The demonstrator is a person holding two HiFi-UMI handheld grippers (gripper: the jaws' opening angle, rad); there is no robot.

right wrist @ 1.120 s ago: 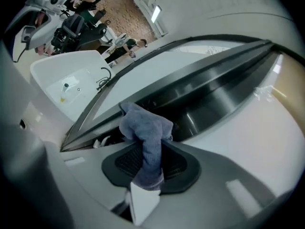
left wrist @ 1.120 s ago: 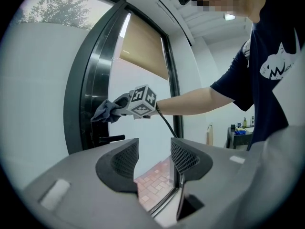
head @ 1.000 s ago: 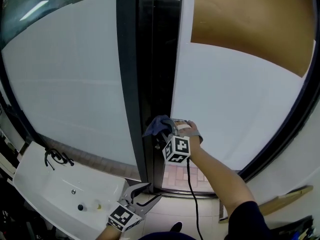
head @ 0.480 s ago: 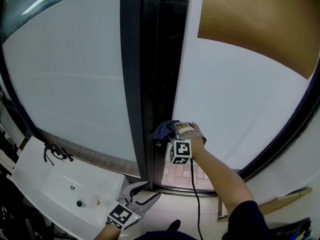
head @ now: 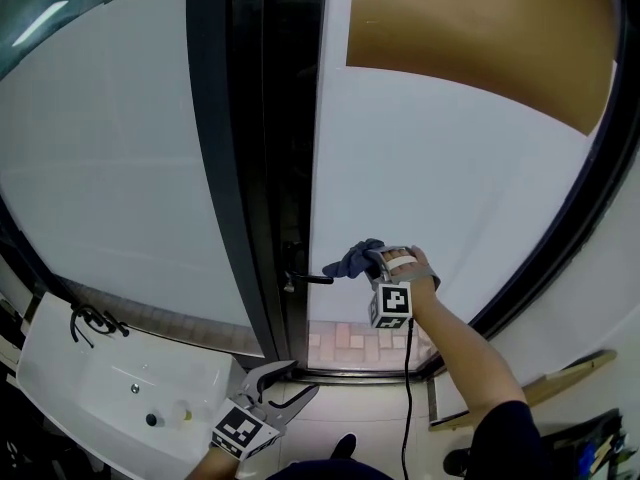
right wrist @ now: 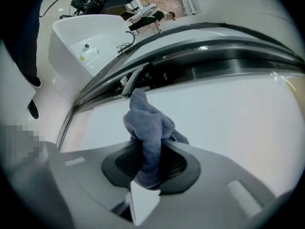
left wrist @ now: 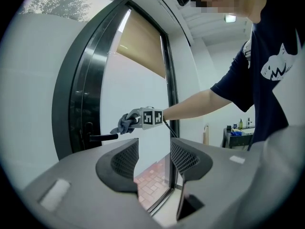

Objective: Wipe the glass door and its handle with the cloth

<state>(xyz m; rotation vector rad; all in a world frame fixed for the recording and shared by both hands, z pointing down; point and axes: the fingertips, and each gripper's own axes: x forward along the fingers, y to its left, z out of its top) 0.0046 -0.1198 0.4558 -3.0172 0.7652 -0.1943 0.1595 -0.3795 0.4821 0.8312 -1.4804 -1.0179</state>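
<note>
- Compared with a second ago, the cloth (head: pixel 355 258) sits further right. It was bunched against the dark door edge then, and now it's out at the free end of the lever handle (head: pixel 310 279), so most of the lever is bare and in plain sight.
- The right gripper (right wrist: pixel 150 163) has come along with it. Its jaws are pinched on the cloth, which sticks up between them in a blue-grey wad right in front of the frosted glass door (head: pixel 430 188).
- The left gripper (left wrist: pixel 153 159) hasn't really moved. It still hangs low near the white sink (head: pixel 70 368) with its jaws spread and nothing between them, just the floor and door sill beyond.
- Hard to call: whether the cloth actually touches the handle tip or only hovers beside it. From the left gripper view they look touching or very nearly so.
- In the head view the right jaws are buried behind the cloth and the hand (head: pixel 405 268).
- In the right gripper view the handle is lost in the dark frame behind the cloth.
</note>
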